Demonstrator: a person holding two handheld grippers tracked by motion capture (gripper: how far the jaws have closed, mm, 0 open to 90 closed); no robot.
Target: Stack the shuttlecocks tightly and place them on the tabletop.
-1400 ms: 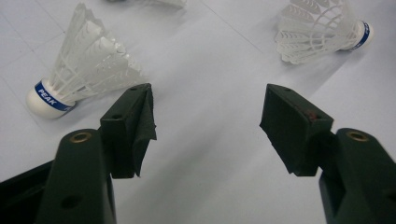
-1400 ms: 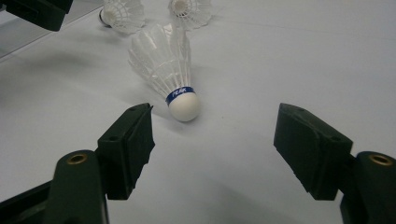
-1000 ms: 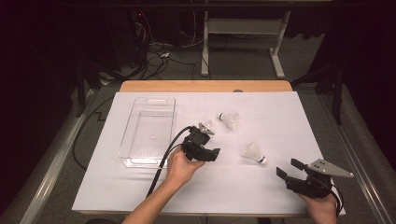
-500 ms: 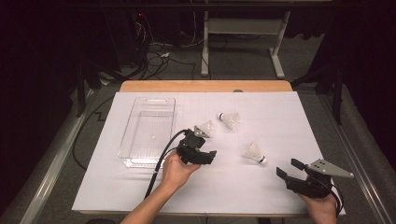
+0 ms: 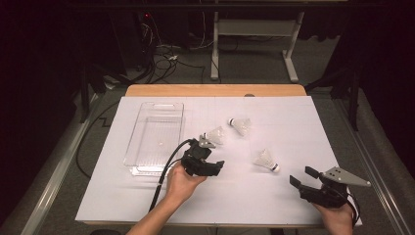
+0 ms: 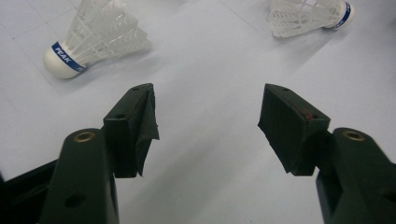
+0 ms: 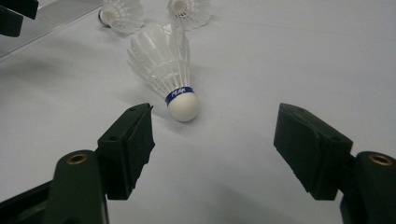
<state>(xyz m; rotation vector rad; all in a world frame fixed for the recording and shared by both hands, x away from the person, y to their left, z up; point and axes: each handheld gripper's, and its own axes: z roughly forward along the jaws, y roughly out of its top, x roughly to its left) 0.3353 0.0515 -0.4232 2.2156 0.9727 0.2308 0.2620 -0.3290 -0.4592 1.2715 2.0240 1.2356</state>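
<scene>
- The right gripper point(image 5: 299, 176) sits near the front right corner of the white table point(image 5: 293, 205), jaws spread wide and holding nothing. In its own view the nearest shuttlecock point(image 7: 164, 65) lies on its side just ahead, cork tip toward the jaws and a little left of the gap's middle.
- The left gripper point(image 5: 211, 157) is at the middle of the table, also wide open and empty. The same shuttlecock point(image 5: 265, 160) lies apart to its right.
- The work looks like collecting the shuttlecocks into the clear tray point(image 5: 143, 169), so the step in hand is judged to be a first pick.
- Close on the cork or the banded neck, not the skirt: the feathers would likely crush or spring out.
- Square the jaws across the cork before squeezing, since a round tip may roll away.
- Just beyond the left gripper lies a second shuttlecock point(image 5: 215, 135), closest to the tray and a sensible pick for that hand.
- Farthest back lies the third shuttlecock point(image 5: 240, 125).
</scene>
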